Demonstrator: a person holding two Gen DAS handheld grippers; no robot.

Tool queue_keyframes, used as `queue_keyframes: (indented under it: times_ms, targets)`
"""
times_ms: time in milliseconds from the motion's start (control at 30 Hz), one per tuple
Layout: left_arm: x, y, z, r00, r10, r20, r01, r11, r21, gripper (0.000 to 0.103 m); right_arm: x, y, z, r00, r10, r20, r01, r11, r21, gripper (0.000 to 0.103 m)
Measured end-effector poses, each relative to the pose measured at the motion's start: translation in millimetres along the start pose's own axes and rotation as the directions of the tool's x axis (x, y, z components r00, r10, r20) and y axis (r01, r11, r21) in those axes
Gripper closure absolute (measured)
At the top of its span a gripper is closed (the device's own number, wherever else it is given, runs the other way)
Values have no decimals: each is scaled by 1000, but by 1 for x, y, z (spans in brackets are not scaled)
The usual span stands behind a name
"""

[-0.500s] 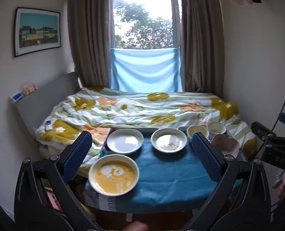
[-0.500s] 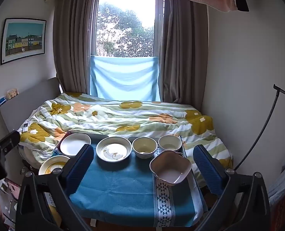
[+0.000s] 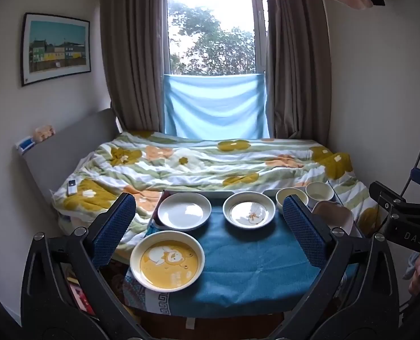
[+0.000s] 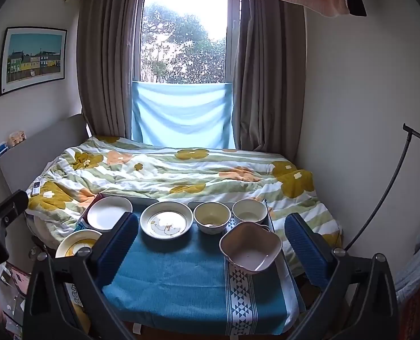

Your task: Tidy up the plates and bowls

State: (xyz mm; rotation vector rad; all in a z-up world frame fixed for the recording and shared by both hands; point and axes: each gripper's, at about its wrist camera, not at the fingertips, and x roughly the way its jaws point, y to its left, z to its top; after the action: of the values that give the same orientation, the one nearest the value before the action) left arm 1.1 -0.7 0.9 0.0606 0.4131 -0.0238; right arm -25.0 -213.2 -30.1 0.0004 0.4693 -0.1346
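On the teal tablecloth (image 4: 181, 277), going left to right: the yellow cartoon plate (image 3: 167, 260) sits at the near left corner, the plain white plate (image 3: 184, 211) behind it, then the cream plate with a bird drawing (image 4: 166, 223), a yellowish bowl (image 4: 212, 216), a white bowl (image 4: 249, 211), and the pink square bowl (image 4: 251, 248) nearest. The left gripper (image 3: 210, 232) and the right gripper (image 4: 210, 249) both hang spread wide, holding nothing.

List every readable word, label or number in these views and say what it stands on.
"DAS": white letters on the black body of the right tongs' handle, seen at the right edge of the left wrist view.
Framed picture on the wall: any print is too small to read.
Nothing else is legible.
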Motion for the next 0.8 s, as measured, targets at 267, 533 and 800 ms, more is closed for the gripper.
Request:
queue_keyframes:
  times_ms: [267, 533, 800]
  targets:
    - [3, -2, -2, 1000, 18, -9, -18, 1000, 6, 0, 1, 6, 1, 1000, 5, -1, -5, 1000, 2, 0]
    - [3, -2, -2, 1000, 26, -10, -26, 1000, -1, 0, 0, 6, 3, 1000, 13, 0, -13, 1000, 3, 0]
    - [4, -5, -1, 999, 28, -15, -28, 1000, 8, 0, 0, 7, 4, 1000, 12, 1, -12, 1000, 5, 0]
